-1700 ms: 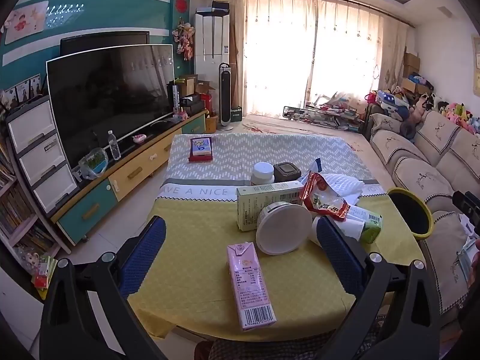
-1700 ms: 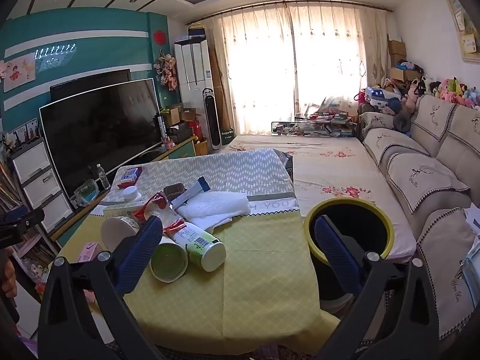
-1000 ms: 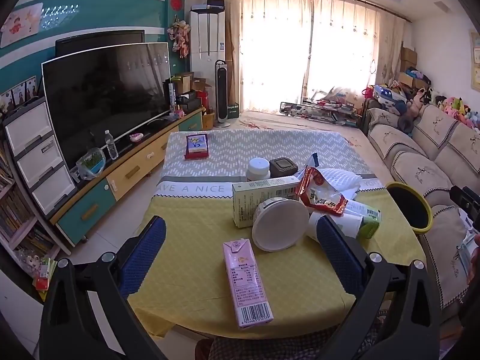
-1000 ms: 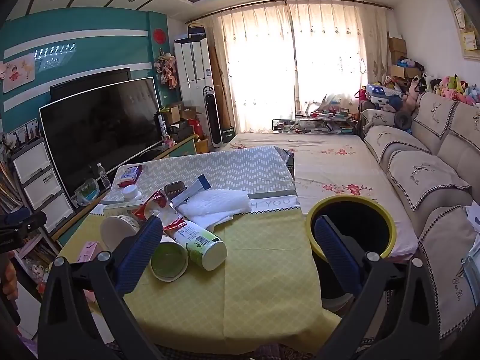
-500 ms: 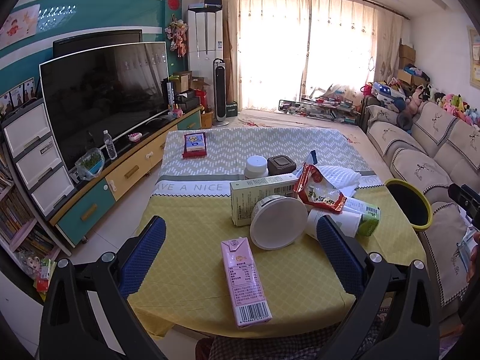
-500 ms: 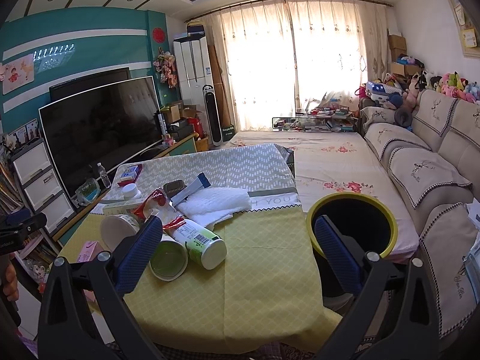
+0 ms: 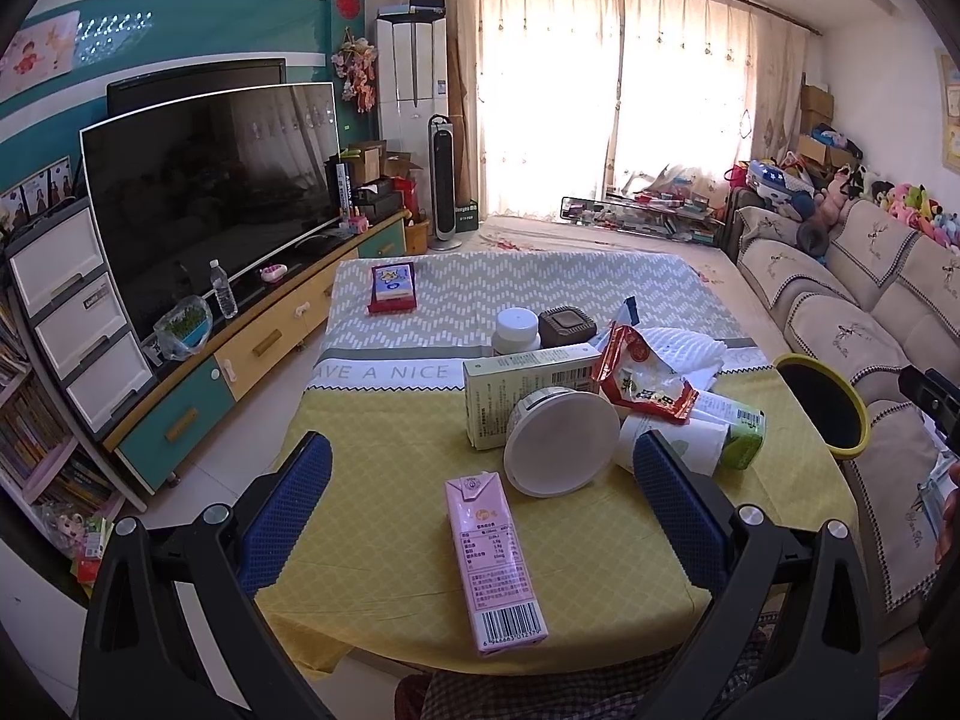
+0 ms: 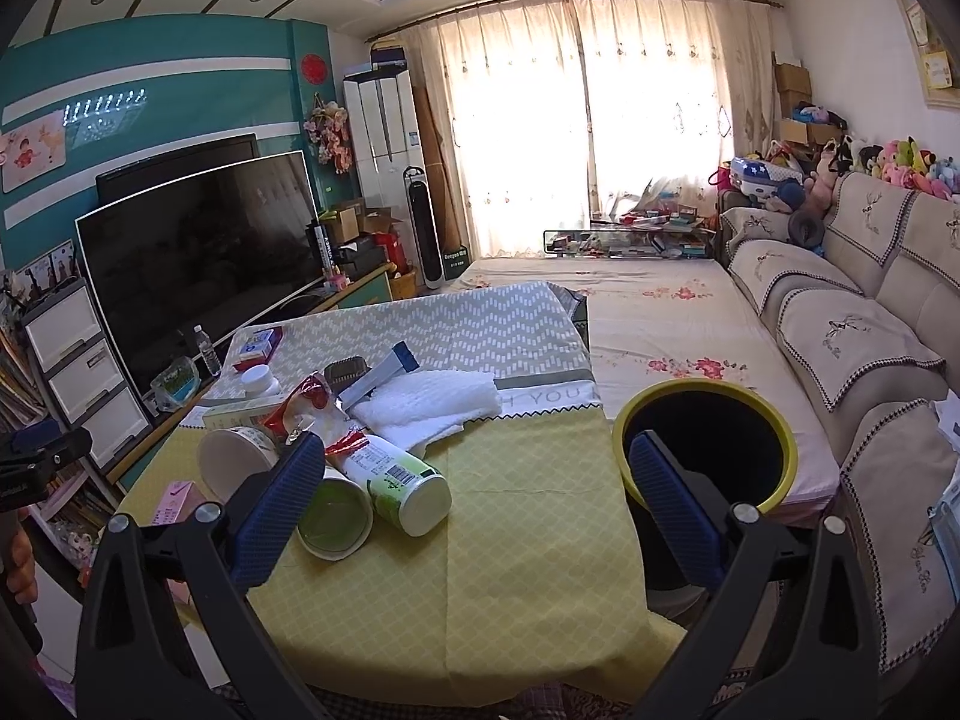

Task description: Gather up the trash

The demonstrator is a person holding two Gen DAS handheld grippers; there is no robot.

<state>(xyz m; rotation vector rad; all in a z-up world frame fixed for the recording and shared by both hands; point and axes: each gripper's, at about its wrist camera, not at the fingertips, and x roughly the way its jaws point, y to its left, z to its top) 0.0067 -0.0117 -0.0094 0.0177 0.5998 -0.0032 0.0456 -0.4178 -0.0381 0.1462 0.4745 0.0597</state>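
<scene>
A pink drink carton [image 7: 493,561] lies flat on the yellow tablecloth [image 7: 384,510], between the wide-apart fingers of my open left gripper [image 7: 480,468]. Behind it sit a white paper bowl [image 7: 561,441], a pale green box [image 7: 528,381], a red snack wrapper [image 7: 642,384] and a green-labelled cup [image 7: 738,432] on its side. My right gripper [image 8: 474,477] hangs open and empty over the table's right half. Its left fingertip overlaps an open paper cup [image 8: 333,516] and the tipped cup [image 8: 402,480]. A yellow-rimmed black bin [image 8: 708,450] stands off the table's right edge.
Further back on the table lie a white towel [image 8: 432,402], a white-capped jar [image 7: 516,327], a dark square box [image 7: 567,324] and a red-and-blue box [image 7: 393,285]. A television and low cabinet [image 7: 198,360] run along the left, a sofa [image 8: 858,360] along the right.
Both views have drifted only slightly; the left gripper has edged a little nearer the pink carton. Both grippers stay open and nothing on the table has moved.
</scene>
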